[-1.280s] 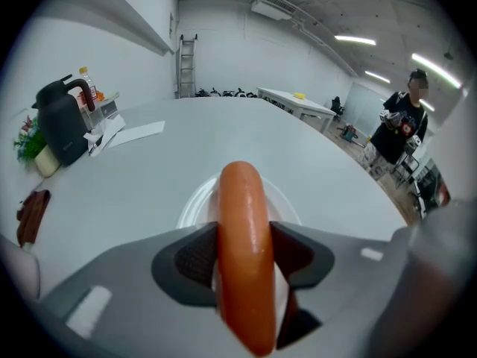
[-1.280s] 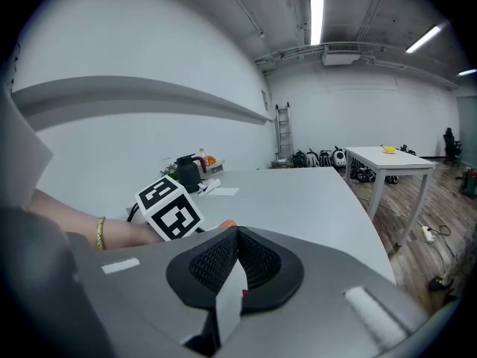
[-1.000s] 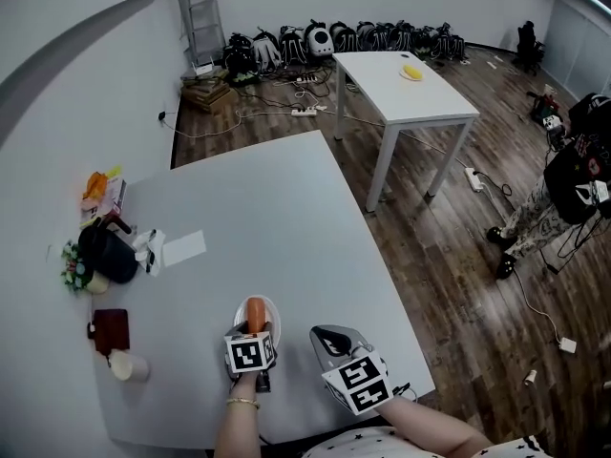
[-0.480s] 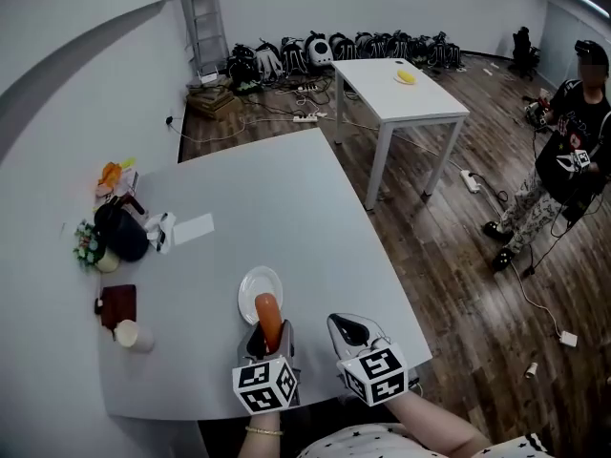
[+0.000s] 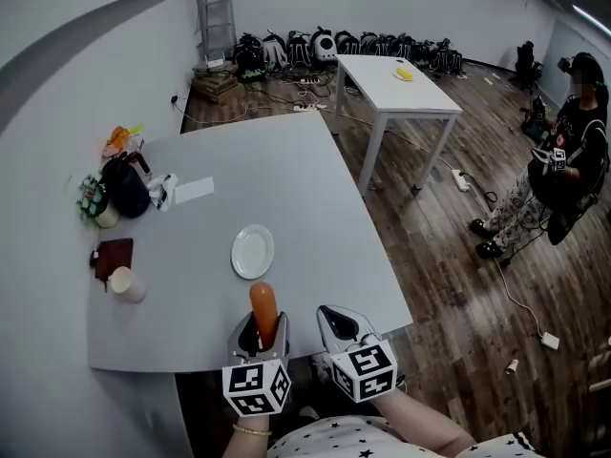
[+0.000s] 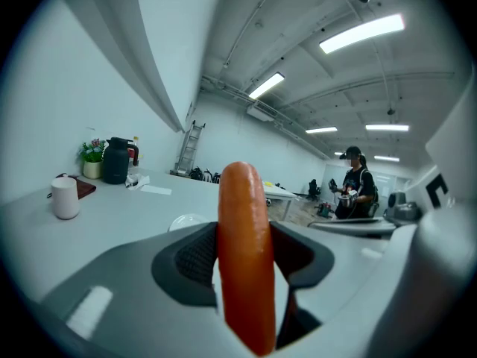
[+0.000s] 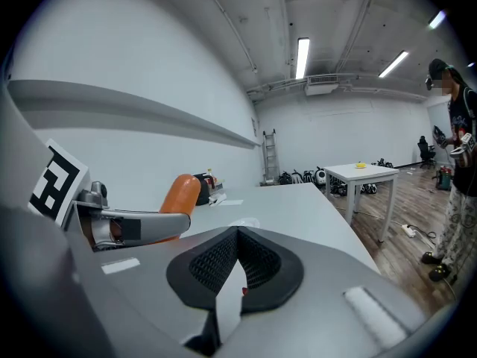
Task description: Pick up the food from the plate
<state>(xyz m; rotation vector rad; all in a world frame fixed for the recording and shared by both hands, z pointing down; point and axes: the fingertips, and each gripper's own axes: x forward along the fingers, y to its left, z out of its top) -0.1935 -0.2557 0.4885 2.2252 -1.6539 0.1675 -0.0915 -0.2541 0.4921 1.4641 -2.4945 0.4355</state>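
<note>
And the left tongs (image 5: 258,330) are pinching the orange sausage (image 5: 263,309) upright, held clear of the white plate (image 5: 253,252), low over the desk's (image 5: 286,179) near edge, wrist tucked close to the body, while the right tongs (image 5: 341,325) hang alongside, pressed together, gripping nothing.

The smooth orange-red sausage (image 5: 263,311) is sitting lengthwise between the dark ribbed fingers (image 6: 186,263) of the left gripper (image 5: 260,334). The fingers are pressing on its lower half from both sides, and its rounded free end is sticking out well past the fingertips, lifted off the tabletop. The small round white plate (image 5: 253,252) is lying flat on the grey table just beyond the fingertips, apart from the sausage.
</note>
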